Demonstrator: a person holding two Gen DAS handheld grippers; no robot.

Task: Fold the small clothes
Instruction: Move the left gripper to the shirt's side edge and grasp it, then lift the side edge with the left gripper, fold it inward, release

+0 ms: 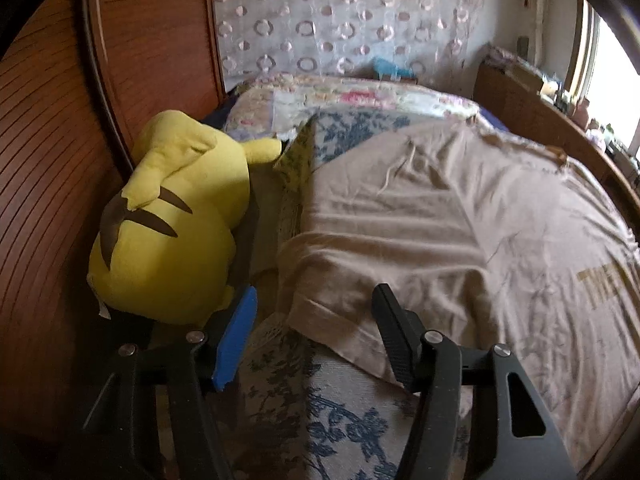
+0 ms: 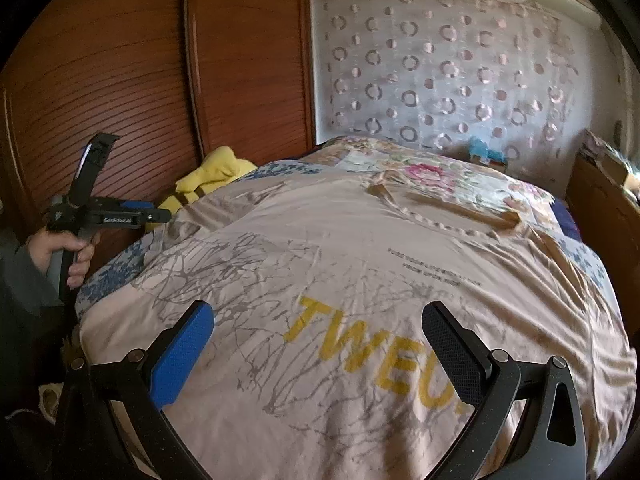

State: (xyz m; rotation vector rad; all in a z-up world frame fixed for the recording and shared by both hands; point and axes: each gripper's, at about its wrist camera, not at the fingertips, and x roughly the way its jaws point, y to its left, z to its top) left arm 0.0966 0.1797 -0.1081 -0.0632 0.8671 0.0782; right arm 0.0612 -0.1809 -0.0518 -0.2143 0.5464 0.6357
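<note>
We see a bed (image 2: 592, 268) covered in a blue-flowered spread, and directly on it lie a beige T-shirt (image 2: 360, 264) spread flat with yellow lettering, a pastel floral quilt (image 1: 360, 96) at the far end, and a yellow plush toy (image 1: 168, 216) along the wardrobe-side edge.

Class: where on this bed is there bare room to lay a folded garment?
Only the floral quilt between the beige T-shirt and the curtain. The shirt covers the middle; the yellow plush toy crowds the wardrobe side.

One beige T-shirt (image 2: 360, 280), one yellow plush toy (image 1: 172, 224), two tongs (image 1: 316, 340) (image 2: 318, 344), one bed (image 1: 340, 412).
</note>
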